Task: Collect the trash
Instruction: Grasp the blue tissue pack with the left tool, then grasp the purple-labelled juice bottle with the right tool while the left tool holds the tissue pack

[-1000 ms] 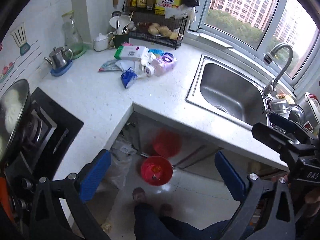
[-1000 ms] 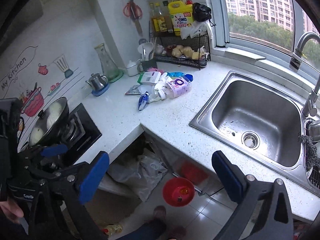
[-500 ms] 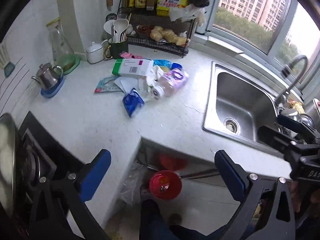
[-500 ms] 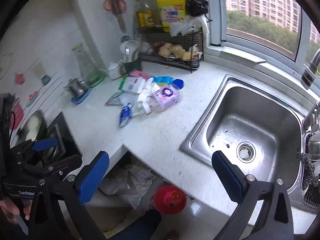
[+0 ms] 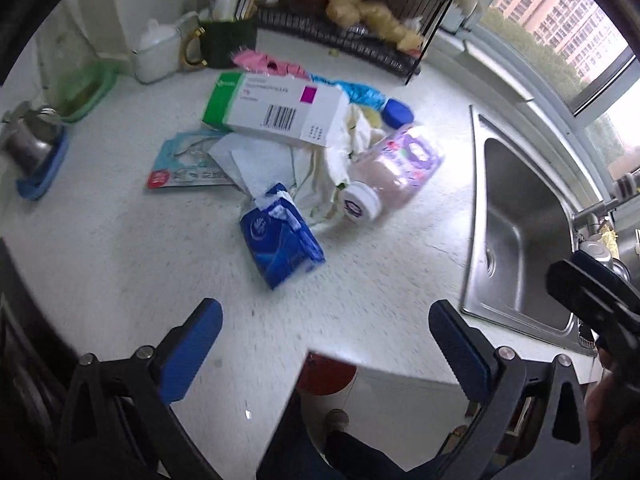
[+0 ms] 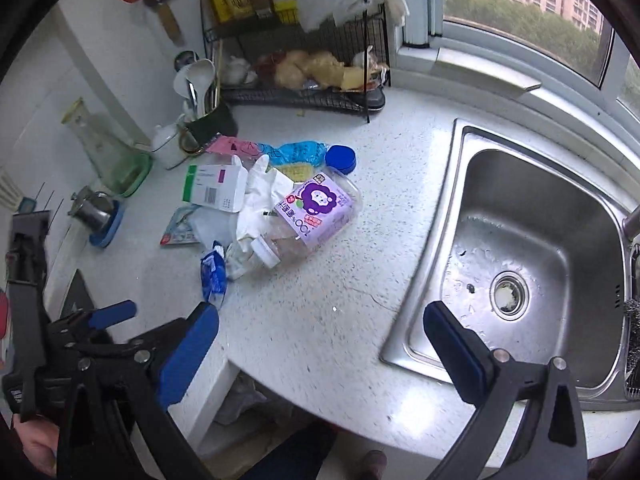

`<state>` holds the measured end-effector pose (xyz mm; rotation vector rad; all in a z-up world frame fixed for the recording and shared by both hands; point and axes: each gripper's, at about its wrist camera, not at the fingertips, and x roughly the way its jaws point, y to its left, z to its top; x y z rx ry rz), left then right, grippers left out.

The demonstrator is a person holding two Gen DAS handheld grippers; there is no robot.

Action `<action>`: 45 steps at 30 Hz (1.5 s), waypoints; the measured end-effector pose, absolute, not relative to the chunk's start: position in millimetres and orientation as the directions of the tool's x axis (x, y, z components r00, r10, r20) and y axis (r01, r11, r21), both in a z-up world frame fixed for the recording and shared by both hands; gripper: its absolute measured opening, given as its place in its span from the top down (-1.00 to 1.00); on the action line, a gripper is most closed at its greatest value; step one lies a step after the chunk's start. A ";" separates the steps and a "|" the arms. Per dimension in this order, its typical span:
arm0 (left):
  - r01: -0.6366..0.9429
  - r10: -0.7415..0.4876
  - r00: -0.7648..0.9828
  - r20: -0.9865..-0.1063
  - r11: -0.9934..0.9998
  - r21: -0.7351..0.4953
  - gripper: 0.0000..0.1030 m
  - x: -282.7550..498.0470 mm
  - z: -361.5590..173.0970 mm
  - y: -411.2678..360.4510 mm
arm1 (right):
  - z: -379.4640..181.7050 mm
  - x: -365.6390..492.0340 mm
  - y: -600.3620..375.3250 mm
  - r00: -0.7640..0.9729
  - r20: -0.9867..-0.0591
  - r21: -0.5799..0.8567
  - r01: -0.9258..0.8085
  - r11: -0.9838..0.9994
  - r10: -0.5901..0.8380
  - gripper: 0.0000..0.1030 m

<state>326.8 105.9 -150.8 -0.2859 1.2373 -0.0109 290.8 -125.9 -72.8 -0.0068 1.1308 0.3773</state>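
A heap of trash lies on the white counter (image 5: 120, 256): a blue tissue pack (image 5: 280, 240), a white and green carton (image 5: 276, 110), a purple-labelled plastic jar (image 5: 394, 172) on its side, a white glove (image 5: 340, 152), a blue cap (image 5: 396, 112) and wrappers. My left gripper (image 5: 324, 344) is open and empty, hovering just short of the tissue pack. In the right wrist view the jar (image 6: 316, 216) and tissue pack (image 6: 214, 274) lie ahead of my right gripper (image 6: 320, 344), which is open and empty over the counter edge.
A steel sink (image 6: 532, 264) is to the right. A black wire rack (image 6: 304, 80), a utensil mug (image 5: 224, 40), a small kettle (image 5: 32, 140) and a glass carafe (image 6: 108, 152) stand at the back and left. A red bin (image 5: 326, 374) sits on the floor below.
Both grippers have moved forward and down toward the trash heap, which now looks much closer. Both stay open and empty.
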 end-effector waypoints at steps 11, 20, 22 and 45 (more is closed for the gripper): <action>-0.115 -0.141 0.200 -0.970 0.979 -0.166 -0.57 381.9 -214.8 112.6 | -90.6 316.9 -119.3 0.326 -0.912 0.180 -0.227 0.957 0.249 -0.99; -0.103 -0.205 0.186 -0.961 0.969 -0.226 -0.13 383.2 -231.0 115.1 | -98.4 320.8 -108.5 0.303 -0.922 0.182 -0.207 0.961 0.240 -0.99; -0.101 -0.205 0.197 -0.959 0.968 -0.228 -0.06 380.7 -230.1 117.4 | -97.9 320.8 -107.2 0.304 -0.921 0.183 -0.210 0.961 0.242 -0.99; -0.081 -0.234 0.309 -0.922 0.959 -0.271 0.80 350.6 -189.9 146.3 | -110.4 360.5 -92.9 0.266 -0.932 0.240 -0.050 0.970 0.244 -0.99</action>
